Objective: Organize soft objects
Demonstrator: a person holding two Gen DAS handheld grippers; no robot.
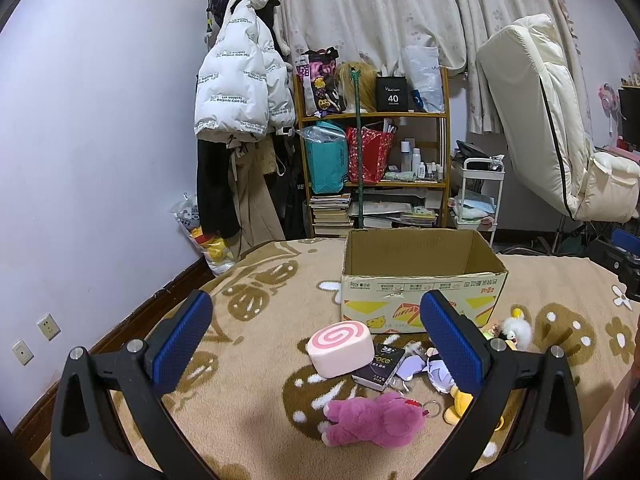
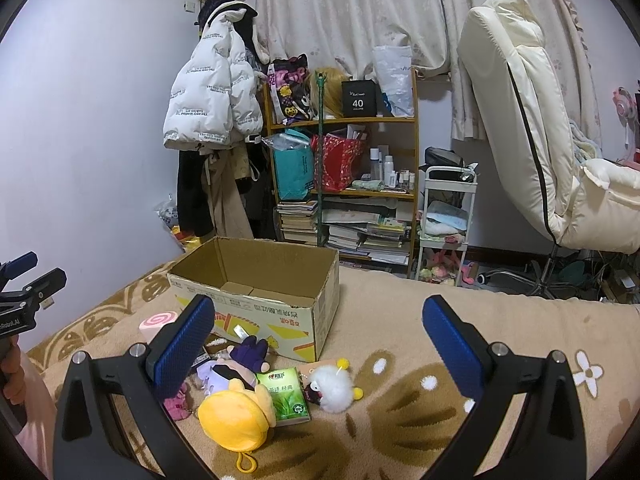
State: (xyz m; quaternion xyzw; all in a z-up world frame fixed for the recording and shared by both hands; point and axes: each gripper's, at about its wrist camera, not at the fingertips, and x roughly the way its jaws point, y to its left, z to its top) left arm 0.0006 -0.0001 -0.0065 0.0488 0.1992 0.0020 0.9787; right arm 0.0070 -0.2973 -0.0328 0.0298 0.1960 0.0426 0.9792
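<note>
Nearest the lens, the left hand-held gripper [image 1: 316, 336] and the right hand-held gripper [image 2: 318, 336] each hang with jaws spread wide and nothing between them above the bed [image 2: 400, 312]. On its blanket, left to right: one pink swirl cushion [image 1: 340, 346], one pink plush bear [image 1: 374, 420], one purple doll [image 2: 236, 364], one yellow plush [image 2: 234, 416], one green tissue pack [image 2: 286, 396], one white fluffy toy [image 2: 332, 388]. One open cardboard box [image 2: 260, 304] sits just behind them.

— What lay on the blanket [image 1: 248, 364]?
— An open cardboard box [image 1: 420, 276] stood upright toward its far edge. In front lay a pink swirl-roll cushion [image 1: 340, 346], a dark tissue pack [image 1: 380, 366], a magenta plush bear [image 1: 376, 420] face down, a purple-haired doll [image 2: 236, 364], a yellow plush [image 2: 236, 414] and a white fluffy toy [image 2: 332, 388].
— And the green tissue pack [image 2: 286, 396]?
— Between yellow plush and fluffy toy.
</note>
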